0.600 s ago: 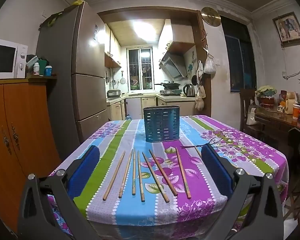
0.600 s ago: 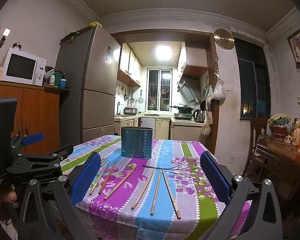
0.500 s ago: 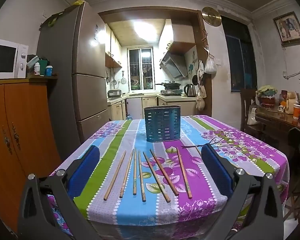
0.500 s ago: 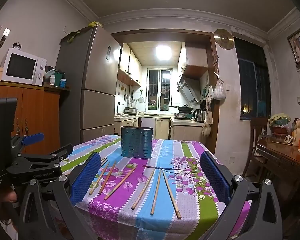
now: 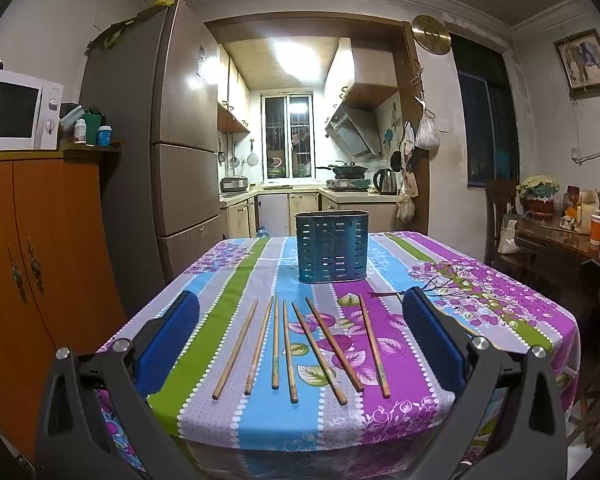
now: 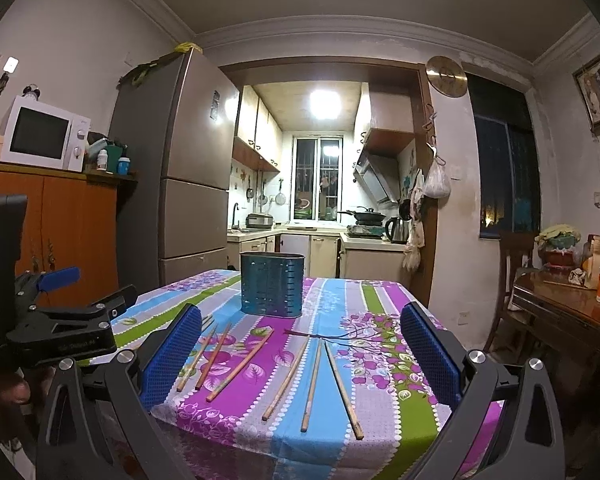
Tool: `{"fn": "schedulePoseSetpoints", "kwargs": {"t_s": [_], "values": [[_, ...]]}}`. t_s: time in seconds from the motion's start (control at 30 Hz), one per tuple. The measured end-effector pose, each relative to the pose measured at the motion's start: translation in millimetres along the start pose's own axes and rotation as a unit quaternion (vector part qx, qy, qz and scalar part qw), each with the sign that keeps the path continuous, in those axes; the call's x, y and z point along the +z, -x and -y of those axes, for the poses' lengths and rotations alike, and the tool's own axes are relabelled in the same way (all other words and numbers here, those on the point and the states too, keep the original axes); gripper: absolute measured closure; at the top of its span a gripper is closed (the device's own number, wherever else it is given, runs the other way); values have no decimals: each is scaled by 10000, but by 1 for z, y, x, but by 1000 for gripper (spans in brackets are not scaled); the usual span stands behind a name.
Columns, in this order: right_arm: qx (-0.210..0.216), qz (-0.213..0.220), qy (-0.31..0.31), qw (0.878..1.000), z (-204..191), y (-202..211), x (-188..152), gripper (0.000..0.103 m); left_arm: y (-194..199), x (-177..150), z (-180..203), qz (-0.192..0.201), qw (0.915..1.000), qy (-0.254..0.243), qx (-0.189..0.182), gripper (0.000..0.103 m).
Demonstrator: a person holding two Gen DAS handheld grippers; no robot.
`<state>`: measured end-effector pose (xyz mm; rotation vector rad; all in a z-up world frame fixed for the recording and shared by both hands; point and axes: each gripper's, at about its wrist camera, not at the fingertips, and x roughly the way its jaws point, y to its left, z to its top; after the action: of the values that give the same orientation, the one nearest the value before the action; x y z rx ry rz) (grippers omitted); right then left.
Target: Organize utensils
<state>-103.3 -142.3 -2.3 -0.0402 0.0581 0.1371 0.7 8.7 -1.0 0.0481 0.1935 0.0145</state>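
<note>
Several wooden chopsticks (image 5: 304, 346) lie side by side on the striped floral tablecloth (image 5: 480, 300), pointing away from me. They also show in the right wrist view (image 6: 288, 364). A blue perforated utensil holder (image 5: 332, 246) stands upright behind them, also in the right wrist view (image 6: 272, 289). My left gripper (image 5: 300, 328) is open and empty, held over the near table edge with the chopsticks between its blue pads. My right gripper (image 6: 300, 344) is open and empty, likewise over the near edge. The left gripper's body (image 6: 52, 328) shows at the left of the right wrist view.
An orange cabinet (image 5: 40, 260) with a microwave (image 5: 16, 110) stands left, a tall fridge (image 5: 180, 152) behind it. A dark wooden side table (image 6: 568, 312) with cups and a chair (image 6: 512, 264) stand right. The kitchen lies beyond the table.
</note>
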Motion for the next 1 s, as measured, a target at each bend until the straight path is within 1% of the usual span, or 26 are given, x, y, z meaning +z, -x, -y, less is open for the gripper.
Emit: {"fn": "schedulePoseSetpoints", "kwargs": {"t_s": [0.17,0.23,0.33,0.73,0.8,0.87,0.9,0.93,1.0], "values": [[28,-36,27,10000,-1,-1,0,3,-2,0,-1,-41,10000,72,-18,5],[15,-53,54,10000,-2,0,1,3,-1,-1,0,55,10000,-23,2,5],[-11,-60,71,10000,-2,0,1,3,-1,0,1,71,10000,-44,4,5],[2,-79,64,9999,-2,-2,1,3,-8,-2,0,20,9999,-131,-20,5],[18,-99,73,9999,-3,-3,1,3,-11,-2,-1,12,9998,-211,-42,5],[45,-123,76,9999,-3,-4,1,3,-18,0,-16,-90,9995,-233,-191,5],[70,-149,69,9998,-3,-5,0,4,-21,0,-28,-114,9995,-83,-291,5],[93,-172,66,9998,-2,-5,-1,4,-25,0,-45,-123,9995,42,-293,5],[99,-217,65,9997,1,-5,-3,4,-31,-3,-73,-136,9996,244,-60,5]]}}
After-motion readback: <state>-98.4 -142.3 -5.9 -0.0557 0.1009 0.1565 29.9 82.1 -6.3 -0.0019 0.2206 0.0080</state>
